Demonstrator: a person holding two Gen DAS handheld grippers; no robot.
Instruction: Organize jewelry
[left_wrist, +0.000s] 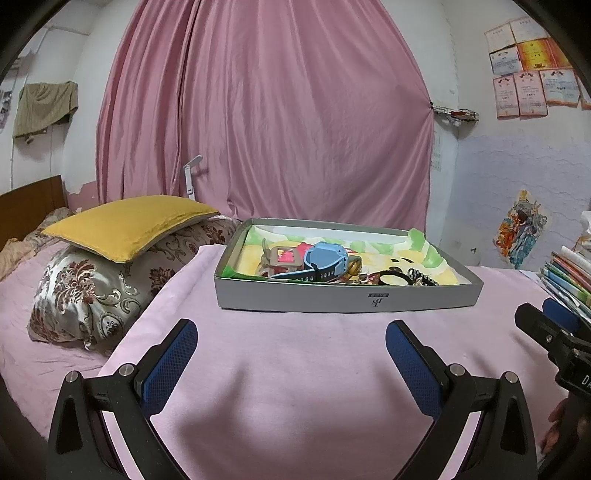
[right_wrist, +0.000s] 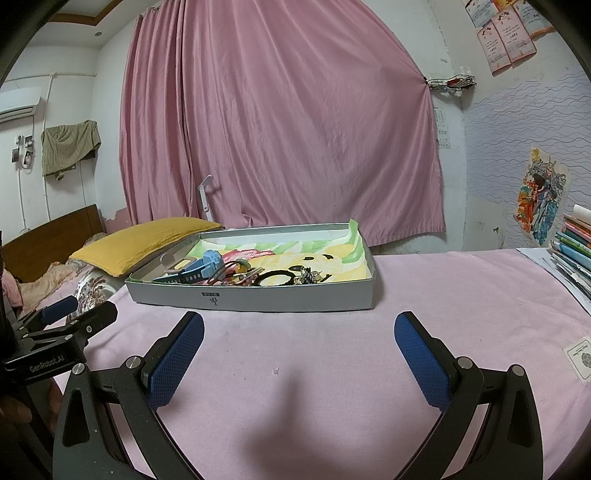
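A shallow grey box (left_wrist: 332, 301) (right_wrist: 258, 300) sits on a pink cloth-covered surface. Inside lie a blue watch (left_wrist: 325, 258) (right_wrist: 207, 267), a tan buckle piece (left_wrist: 282, 256), a black ring band (left_wrist: 392, 277) (right_wrist: 277, 277) and small metal trinkets (left_wrist: 421, 277) (right_wrist: 310, 276). My left gripper (left_wrist: 291, 328) is open and empty, low over the cloth in front of the box. My right gripper (right_wrist: 300, 321) is open and empty, also in front of the box. Each gripper shows at the edge of the other's view (left_wrist: 546, 325) (right_wrist: 74, 317).
A yellow pillow (left_wrist: 129, 225) (right_wrist: 147, 240) on a patterned pillow (left_wrist: 92, 291) lies left on the bed. A stack of books (left_wrist: 569, 280) (right_wrist: 574, 251) stands at the right edge. A pink curtain (left_wrist: 266, 110) hangs behind. A small card (right_wrist: 581, 356) lies on the cloth.
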